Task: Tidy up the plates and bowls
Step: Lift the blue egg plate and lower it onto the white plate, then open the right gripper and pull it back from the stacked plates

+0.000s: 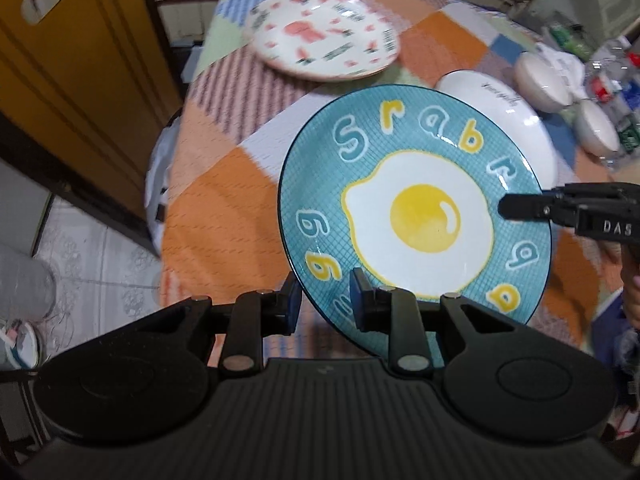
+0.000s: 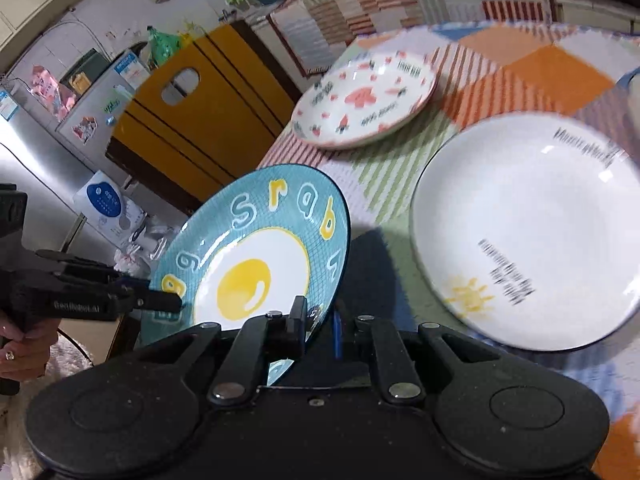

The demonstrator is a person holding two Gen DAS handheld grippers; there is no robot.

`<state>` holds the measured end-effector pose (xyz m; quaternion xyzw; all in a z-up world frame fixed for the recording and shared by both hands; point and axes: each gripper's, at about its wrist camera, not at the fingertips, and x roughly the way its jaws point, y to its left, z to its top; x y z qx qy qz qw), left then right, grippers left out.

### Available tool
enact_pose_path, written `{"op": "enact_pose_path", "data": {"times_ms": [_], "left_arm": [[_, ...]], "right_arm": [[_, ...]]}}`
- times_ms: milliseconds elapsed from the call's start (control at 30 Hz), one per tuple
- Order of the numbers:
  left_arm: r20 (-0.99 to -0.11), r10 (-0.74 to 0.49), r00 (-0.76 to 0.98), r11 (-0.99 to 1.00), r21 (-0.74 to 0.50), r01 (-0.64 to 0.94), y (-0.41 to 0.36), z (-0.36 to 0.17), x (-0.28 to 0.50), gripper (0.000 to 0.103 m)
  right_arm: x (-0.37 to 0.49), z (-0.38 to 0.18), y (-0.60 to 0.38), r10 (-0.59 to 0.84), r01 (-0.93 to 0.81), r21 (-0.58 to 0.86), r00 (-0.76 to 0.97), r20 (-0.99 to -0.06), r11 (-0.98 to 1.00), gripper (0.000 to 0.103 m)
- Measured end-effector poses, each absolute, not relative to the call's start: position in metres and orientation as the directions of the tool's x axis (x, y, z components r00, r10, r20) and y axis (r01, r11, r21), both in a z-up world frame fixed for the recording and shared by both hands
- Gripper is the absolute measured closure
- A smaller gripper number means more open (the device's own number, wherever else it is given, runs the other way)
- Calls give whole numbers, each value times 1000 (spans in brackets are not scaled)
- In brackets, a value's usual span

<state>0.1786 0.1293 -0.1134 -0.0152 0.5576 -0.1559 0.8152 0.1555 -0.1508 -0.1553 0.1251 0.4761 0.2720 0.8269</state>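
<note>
A teal plate with a fried-egg picture (image 1: 416, 216) is held tilted above the table, gripped at two opposite rims. My left gripper (image 1: 324, 304) is shut on its near rim; it shows in the right wrist view (image 2: 168, 304) at the plate's left edge. My right gripper (image 2: 318, 320) is shut on the other rim of the teal plate (image 2: 256, 256); its finger (image 1: 520, 204) shows over the plate's right side. A white plate with pink prints (image 1: 324, 36) (image 2: 364, 100) and a white plate with a sun (image 2: 528, 232) (image 1: 504, 112) lie on the table.
The table has a patchwork cloth (image 1: 216, 184). Two small white bowls (image 1: 544, 80) (image 1: 600, 128) sit at its far right beside plastic bottles (image 1: 616, 68). A yellow cabinet (image 2: 192, 120) and a fridge (image 2: 44, 184) stand to the left of the table.
</note>
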Motion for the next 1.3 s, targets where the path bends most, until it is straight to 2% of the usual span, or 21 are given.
{"op": "enact_pose_path", "data": {"times_ms": [133, 433, 667, 800, 1100, 1300], "left_arm": [[-881, -340, 329, 926, -251, 283, 114, -94, 184, 79], [-867, -374, 329, 888, -231, 399, 49, -75, 216, 79], [-876, -395, 278, 852, -236, 468, 3, -87, 246, 79], [-890, -384, 245, 839, -226, 495, -17, -105, 262, 79], [-890, -438, 123, 828, -347, 441, -25, -148, 290, 79], [-894, -441, 83, 811, -357, 464, -33, -154, 292, 79]], "right_arm": [[153, -134, -180, 592, -301, 511, 436, -678, 806, 86], [149, -102, -232, 519, -267, 448, 522, -678, 853, 86], [164, -124, -280, 497, -104, 519, 495, -713, 849, 86], [173, -133, -293, 467, -58, 506, 483, -740, 861, 86], [195, -157, -310, 437, 34, 504, 453, -778, 863, 86], [201, -165, -310, 394, 34, 446, 409, -823, 895, 86]]}}
